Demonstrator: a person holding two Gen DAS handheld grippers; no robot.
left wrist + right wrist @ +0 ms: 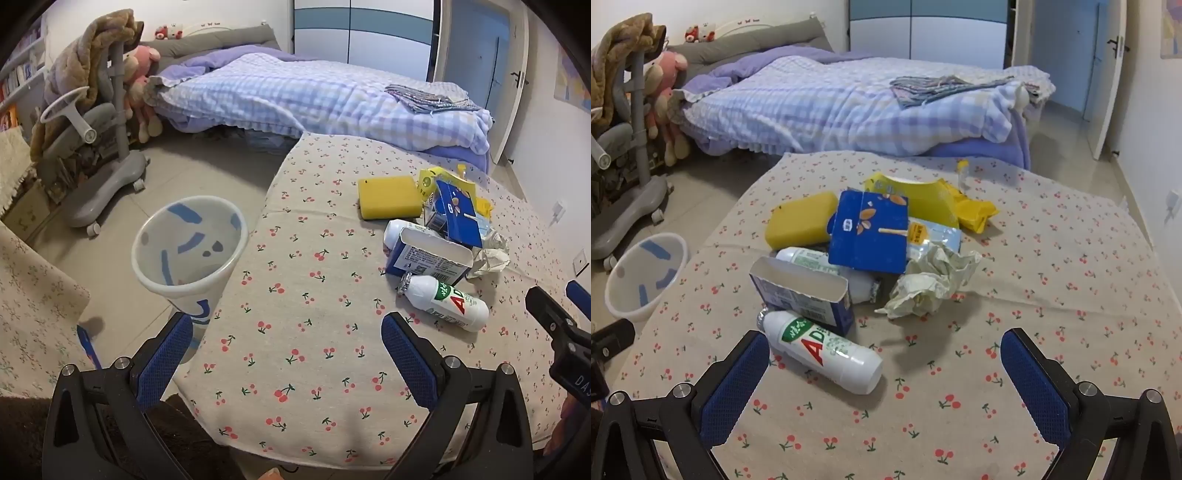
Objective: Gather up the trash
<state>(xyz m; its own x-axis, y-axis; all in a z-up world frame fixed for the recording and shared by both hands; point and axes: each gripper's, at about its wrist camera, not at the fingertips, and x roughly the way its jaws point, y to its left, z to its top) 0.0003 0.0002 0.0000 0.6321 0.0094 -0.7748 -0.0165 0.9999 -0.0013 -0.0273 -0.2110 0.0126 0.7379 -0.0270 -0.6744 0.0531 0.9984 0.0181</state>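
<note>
A pile of trash lies on the cherry-print table: a white AD bottle nearest, an open blue-white carton, a dark blue box, crumpled paper, yellow wrappers, a second white bottle. My right gripper is open just short of the AD bottle, touching nothing. My left gripper is open and empty over the table's left edge. The white bin stands on the floor left of the table. The AD bottle also shows in the left wrist view.
A yellow sponge lies beside the pile. A bed with a checked quilt stands behind the table. A grey chair draped with a blanket is at the far left. Another cloth-covered surface is at the left.
</note>
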